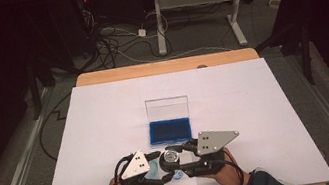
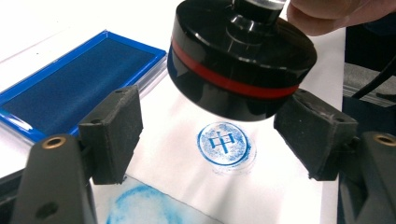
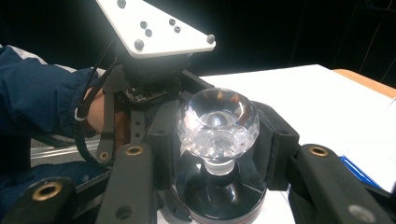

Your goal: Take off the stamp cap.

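A round black stamp [image 2: 233,60] with a red band and a clear faceted knob [image 3: 217,121] hangs just above a white paper sheet [image 2: 280,196]. My right gripper [image 3: 219,140] is shut on the stamp's black body [image 1: 170,158]. Under the stamp, a round blue print with a character [image 2: 223,142] marks the sheet. My left gripper [image 2: 212,126] is open, its pads [image 2: 114,126] standing on either side of the print and clear of the stamp. In the high view, both grippers meet near the table's front edge, left gripper [image 1: 154,169] beside right gripper [image 1: 174,163].
A blue ink pad [image 1: 170,130] lies open behind the grippers, its clear lid [image 1: 167,106] standing upright. A smeared blue patch [image 2: 140,207] stains the sheet near my left jaws. White paper [image 1: 256,107] covers the wooden table [image 1: 163,67]. Cables and a desk frame [image 1: 199,10] lie on the floor beyond.
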Tool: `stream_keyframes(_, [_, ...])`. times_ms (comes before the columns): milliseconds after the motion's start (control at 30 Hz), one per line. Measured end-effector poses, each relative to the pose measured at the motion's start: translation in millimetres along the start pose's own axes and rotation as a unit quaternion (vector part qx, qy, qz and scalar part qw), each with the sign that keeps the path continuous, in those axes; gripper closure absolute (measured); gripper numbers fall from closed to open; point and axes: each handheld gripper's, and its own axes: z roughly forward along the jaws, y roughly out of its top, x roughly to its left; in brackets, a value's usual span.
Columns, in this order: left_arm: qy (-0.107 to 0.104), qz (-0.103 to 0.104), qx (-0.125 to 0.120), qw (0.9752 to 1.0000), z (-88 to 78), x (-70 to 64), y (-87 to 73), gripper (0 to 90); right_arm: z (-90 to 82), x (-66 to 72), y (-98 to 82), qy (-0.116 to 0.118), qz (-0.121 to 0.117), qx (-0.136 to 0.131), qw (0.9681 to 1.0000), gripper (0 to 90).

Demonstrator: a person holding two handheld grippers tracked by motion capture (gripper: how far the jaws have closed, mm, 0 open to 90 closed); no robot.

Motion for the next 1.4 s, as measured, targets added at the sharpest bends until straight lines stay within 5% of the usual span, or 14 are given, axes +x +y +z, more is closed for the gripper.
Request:
stream_keyframes(600, [0.049, 0.019, -0.008, 0.9986, -22.2, 5.7, -6.8, 18.2, -12.8, -7.8, 3.2, -0.024, 0.001, 0.001, 0.9997, 56.9])
stream_keyframes(1067, [0.105, 0.046, 0.013, 0.9933, -43.8, 11.3, -20.5, 18.3, -23.2, -13.9, 4.6, -0.039, 0.005, 0.001, 0.9992, 56.9])
stream_keyframes(1400, [0.142, 0.020, 0.011, 0.9896, -72.2, 23.6, -41.3, 18.2, -31.3, -18.8, 5.0, -0.047, 0.008, 0.003, 0.9988, 56.9])
